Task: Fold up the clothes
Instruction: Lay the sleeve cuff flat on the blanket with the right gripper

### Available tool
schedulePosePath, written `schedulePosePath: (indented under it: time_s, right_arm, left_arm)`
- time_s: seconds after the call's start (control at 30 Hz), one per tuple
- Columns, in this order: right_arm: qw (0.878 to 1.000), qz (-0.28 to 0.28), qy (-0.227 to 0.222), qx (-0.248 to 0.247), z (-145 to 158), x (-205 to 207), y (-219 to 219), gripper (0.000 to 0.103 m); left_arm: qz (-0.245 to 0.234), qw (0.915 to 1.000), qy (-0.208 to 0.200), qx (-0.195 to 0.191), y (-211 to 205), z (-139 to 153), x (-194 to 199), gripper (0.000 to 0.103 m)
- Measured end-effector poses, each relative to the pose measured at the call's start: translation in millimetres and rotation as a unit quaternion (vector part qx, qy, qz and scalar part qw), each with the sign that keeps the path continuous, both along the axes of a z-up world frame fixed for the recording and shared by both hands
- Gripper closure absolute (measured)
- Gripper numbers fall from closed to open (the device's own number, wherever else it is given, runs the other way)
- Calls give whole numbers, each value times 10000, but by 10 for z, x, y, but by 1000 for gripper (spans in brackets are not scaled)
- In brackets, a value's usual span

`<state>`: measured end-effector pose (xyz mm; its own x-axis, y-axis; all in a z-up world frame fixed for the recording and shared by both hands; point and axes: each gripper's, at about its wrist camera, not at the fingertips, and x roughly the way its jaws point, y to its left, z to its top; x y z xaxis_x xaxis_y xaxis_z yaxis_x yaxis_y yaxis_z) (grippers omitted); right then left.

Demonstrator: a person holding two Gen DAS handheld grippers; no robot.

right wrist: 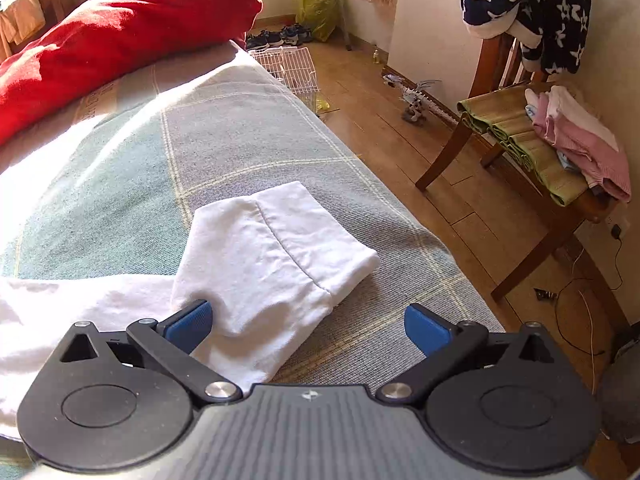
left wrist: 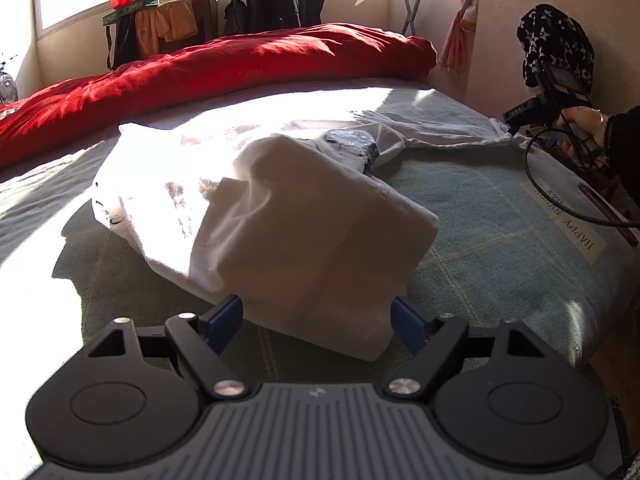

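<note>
A white shirt (left wrist: 192,184) with a dark print (left wrist: 352,140) lies crumpled on the checked bed cover (left wrist: 500,216). One folded-over part of it (left wrist: 320,248) reaches toward my left gripper (left wrist: 318,320), which is open, its blue pads on either side of the cloth's near edge. In the right wrist view, a white sleeve (right wrist: 276,252) lies flat near the bed's right edge. My right gripper (right wrist: 308,324) is open just above the sleeve's near part, its left pad (right wrist: 192,320) touching the cloth. A hand (left wrist: 580,124) holds that gripper at the far right of the left wrist view.
A red duvet (left wrist: 208,72) is bunched along the far side of the bed. The bed edge (right wrist: 400,200) drops to a wooden floor holding a wire cage (right wrist: 292,68) and a toy. A wooden chair (right wrist: 520,208) carries folded clothes (right wrist: 580,140) and a star-patterned garment (right wrist: 532,8). A black cable (left wrist: 560,200) trails on the bed.
</note>
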<state>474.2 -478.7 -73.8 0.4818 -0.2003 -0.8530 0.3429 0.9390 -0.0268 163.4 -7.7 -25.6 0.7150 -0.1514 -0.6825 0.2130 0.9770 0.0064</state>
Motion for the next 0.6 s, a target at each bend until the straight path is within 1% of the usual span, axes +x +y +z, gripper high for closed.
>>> schedulePosePath:
  time_s: [0.23, 0.27, 0.37, 0.4, 0.47, 0.53, 0.57, 0.6]
  right_arm:
    - [9979, -235, 590, -130, -76, -160, -237, 0]
    - [9980, -219, 578, -144, -45, -199, -256, 0]
    - [9995, -17, 286, -110, 136, -337, -274, 0]
    - [9999, 75, 118, 72, 204, -364, -286, 0]
    - [9969, 171, -186, 747, 291, -334, -324, 0]
    - [9880, 242, -462, 1455, 343, -277, -356, 0]
    - [9819, 260, -573, 1785, 344, -236, -365, 0]
    - [9734, 282, -694, 2166, 330, -171, -362, 0]
  left_arm:
    - [-5, 10000, -9, -44, 24, -14, 13, 22]
    - [-15, 10000, -9, -52, 22, -18, 15, 22]
    - [-58, 10000, -7, -60, -9, -27, 21, 22]
    - [-74, 10000, -12, -61, -25, -24, 20, 22]
    - [-104, 9999, -21, -64, -57, -19, 19, 22]
    - [-135, 9999, -30, -29, -79, -10, 22, 22]
    - [-139, 9999, -30, -7, -83, -8, 25, 22]
    - [-116, 9999, -23, 27, -84, -7, 39, 22]
